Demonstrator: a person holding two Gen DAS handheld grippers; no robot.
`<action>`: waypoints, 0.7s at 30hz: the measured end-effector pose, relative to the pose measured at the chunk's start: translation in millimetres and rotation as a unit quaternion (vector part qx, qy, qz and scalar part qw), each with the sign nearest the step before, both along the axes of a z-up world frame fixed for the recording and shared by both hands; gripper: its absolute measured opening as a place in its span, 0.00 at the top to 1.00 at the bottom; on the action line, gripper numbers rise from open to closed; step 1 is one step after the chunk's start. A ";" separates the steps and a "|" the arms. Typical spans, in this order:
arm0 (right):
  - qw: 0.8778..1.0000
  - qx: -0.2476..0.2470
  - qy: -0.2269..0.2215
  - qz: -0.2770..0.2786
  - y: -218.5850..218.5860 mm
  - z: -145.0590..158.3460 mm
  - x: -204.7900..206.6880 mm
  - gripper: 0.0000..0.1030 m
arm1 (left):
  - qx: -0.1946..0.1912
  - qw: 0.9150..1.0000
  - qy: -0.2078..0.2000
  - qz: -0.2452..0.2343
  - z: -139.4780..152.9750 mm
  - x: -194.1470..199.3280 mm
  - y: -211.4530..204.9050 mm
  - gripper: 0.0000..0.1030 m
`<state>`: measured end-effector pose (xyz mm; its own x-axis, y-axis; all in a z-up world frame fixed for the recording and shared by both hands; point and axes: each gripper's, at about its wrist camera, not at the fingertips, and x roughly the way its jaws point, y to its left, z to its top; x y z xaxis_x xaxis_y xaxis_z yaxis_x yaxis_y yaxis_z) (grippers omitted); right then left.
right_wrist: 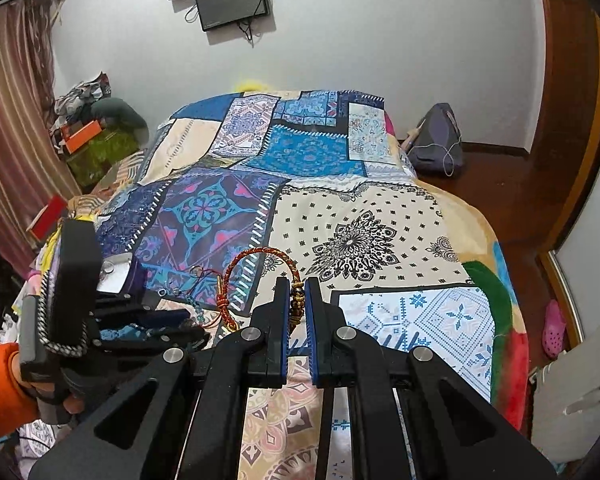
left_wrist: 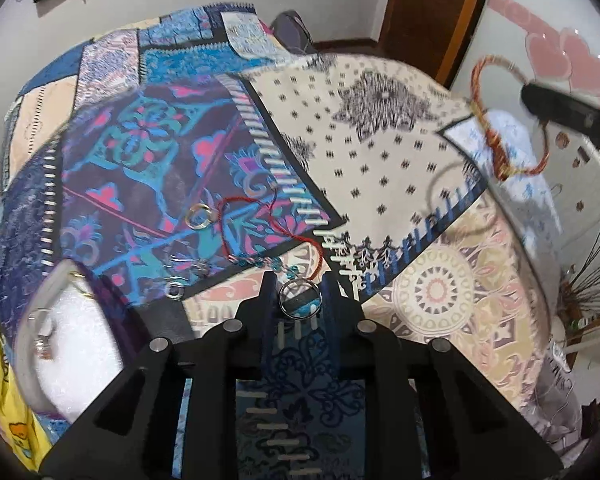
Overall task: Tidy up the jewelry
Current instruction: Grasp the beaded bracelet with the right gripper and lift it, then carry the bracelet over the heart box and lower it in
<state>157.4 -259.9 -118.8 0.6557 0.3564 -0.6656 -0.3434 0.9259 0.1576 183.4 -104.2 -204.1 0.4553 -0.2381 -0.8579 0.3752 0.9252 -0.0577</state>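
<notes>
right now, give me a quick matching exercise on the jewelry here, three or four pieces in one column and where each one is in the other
Things:
1. silver ring
2. braided red and gold bracelet
3. red cord
4. blue bead chain

Places:
A. loose on the bedspread, looped
B. between the left gripper fingers
C. pinched in the right gripper, off the bed
D. on the bedspread just ahead of the left fingertips

Pairs: 1-B, 2-C, 3-A, 4-D
</notes>
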 end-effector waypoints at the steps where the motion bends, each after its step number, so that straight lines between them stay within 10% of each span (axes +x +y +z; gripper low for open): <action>1: 1.000 -0.001 0.000 0.001 1.6 -0.2 0.1 0.94 | -0.002 1.000 -0.010 0.003 7.3 -3.2 3.2 0.80; 21: 0.996 0.023 -0.020 0.079 92.1 19.8 -0.6 0.94 | -0.014 0.989 -0.118 0.092 96.7 -44.4 104.1 0.80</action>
